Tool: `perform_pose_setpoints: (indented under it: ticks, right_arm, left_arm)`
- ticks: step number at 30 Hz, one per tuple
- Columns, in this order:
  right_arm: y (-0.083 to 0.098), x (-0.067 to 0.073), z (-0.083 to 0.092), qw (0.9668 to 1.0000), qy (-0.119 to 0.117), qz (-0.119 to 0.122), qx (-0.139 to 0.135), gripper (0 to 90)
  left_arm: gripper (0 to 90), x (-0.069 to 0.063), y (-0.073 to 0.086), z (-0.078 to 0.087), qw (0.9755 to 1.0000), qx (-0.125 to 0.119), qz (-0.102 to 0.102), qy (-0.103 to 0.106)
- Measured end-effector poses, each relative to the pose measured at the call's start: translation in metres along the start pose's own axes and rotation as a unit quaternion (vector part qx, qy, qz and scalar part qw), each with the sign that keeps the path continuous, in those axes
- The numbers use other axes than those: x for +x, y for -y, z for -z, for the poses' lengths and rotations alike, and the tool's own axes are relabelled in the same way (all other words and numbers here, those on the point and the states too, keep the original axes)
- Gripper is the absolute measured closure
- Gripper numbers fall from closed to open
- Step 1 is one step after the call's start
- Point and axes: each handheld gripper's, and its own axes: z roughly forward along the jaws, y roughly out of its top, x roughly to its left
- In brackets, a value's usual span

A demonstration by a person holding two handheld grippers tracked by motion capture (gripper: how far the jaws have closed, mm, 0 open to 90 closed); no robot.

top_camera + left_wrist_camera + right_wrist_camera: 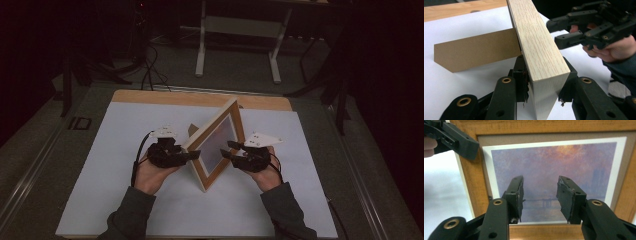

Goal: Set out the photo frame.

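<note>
A wooden picture frame (217,142) stands tilted on edge on the white mat, holding a print of a hazy purple and orange sunset (554,162). Its brown cardboard easel back (476,52) sticks out behind it. My left gripper (189,155) is shut on the frame's left wooden rail (536,47), with one pad on each face of the rail. My right gripper (226,150) hovers just in front of the print, open with nothing between its fingers (539,197). In the left gripper view the right gripper (552,32) shows beyond the rail.
The white mat (125,150) covers a wooden table whose bare strip (200,98) runs along the far edge. Beyond it a white table stand (240,25) and cables (150,65) sit on a dark floor.
</note>
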Motion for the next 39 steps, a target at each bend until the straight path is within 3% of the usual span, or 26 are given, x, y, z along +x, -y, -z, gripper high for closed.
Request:
perform_pose_setpoints:
  ticks: [11,18,23,25,29,34,39]
  right_arm:
    - [0.000,0.000,0.000,1.0000,0.004,0.004,0.001,55.9]
    - [-0.002,-0.002,0.003,1.0000,0.008,0.004,-0.001,55.9]
    - [-0.002,-0.006,0.004,0.9999,0.014,0.001,-0.002,55.8]
    - [-0.002,-0.007,0.005,0.9999,0.017,-0.002,-0.002,55.8]
    - [-0.002,-0.013,0.009,0.9992,0.039,0.000,-0.009,56.2]
    - [-0.003,-0.025,0.014,0.9977,0.065,-0.012,-0.015,58.4]
    - [-0.004,-0.037,0.015,0.9960,0.087,-0.019,-0.014,62.9]
  left_arm:
    - [68.1,0.019,-0.006,0.001,0.9966,0.032,-0.023,0.073]
    - [68.3,0.030,-0.007,0.004,0.9943,0.037,-0.025,0.096]
    - [67.8,0.023,-0.006,0.005,0.9965,0.029,-0.026,0.073]
    - [63.8,0.019,-0.005,0.006,0.9976,0.018,-0.024,0.063]
    - [61.4,0.010,-0.003,0.010,0.9993,0.007,-0.028,0.026]
    - [61.0,0.001,0.003,0.014,0.9996,-0.012,-0.026,-0.006]
    - [60.9,-0.003,0.012,0.018,0.9990,-0.037,-0.007,-0.026]
